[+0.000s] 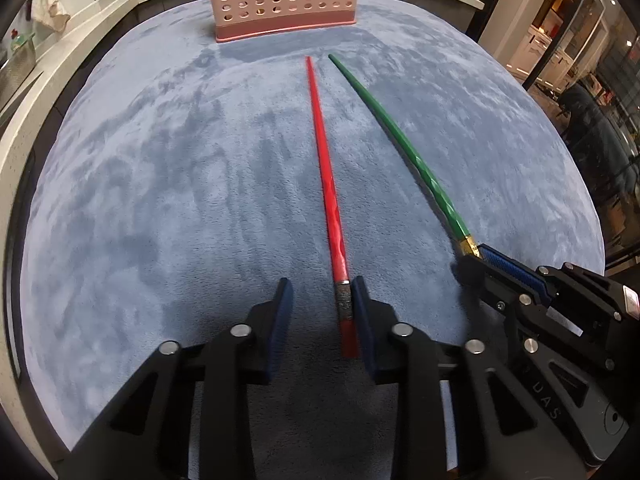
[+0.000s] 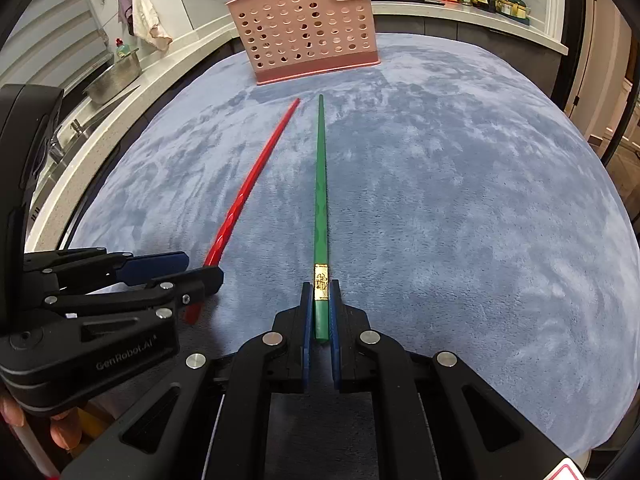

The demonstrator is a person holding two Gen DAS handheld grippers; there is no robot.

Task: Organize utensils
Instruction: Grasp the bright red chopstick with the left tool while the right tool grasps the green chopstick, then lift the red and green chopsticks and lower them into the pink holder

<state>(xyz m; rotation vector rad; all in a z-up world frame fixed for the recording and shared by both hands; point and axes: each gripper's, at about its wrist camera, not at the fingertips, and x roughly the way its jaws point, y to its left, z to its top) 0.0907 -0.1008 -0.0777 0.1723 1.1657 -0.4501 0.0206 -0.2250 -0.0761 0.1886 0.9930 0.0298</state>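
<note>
Item 1: red chopstick (image 1: pixel 329 196), frame centre, between the spread fingers of the left gripper (image 1: pixel 322 304). Item 2: green chopstick (image 2: pixel 320 216), clamped by the right gripper (image 2: pixel 320 308); pink perforated basket (image 2: pixel 304 28) at top.

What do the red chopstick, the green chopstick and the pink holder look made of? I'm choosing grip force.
Long red chopstick: likely glossy lacquer or plastic, with streaky highlights and a silvery band.
Long green chopstick: the same gloss, with a gold band.
Pink perforated holder: apparently matte moulded plastic, with uniform round holes.
</note>
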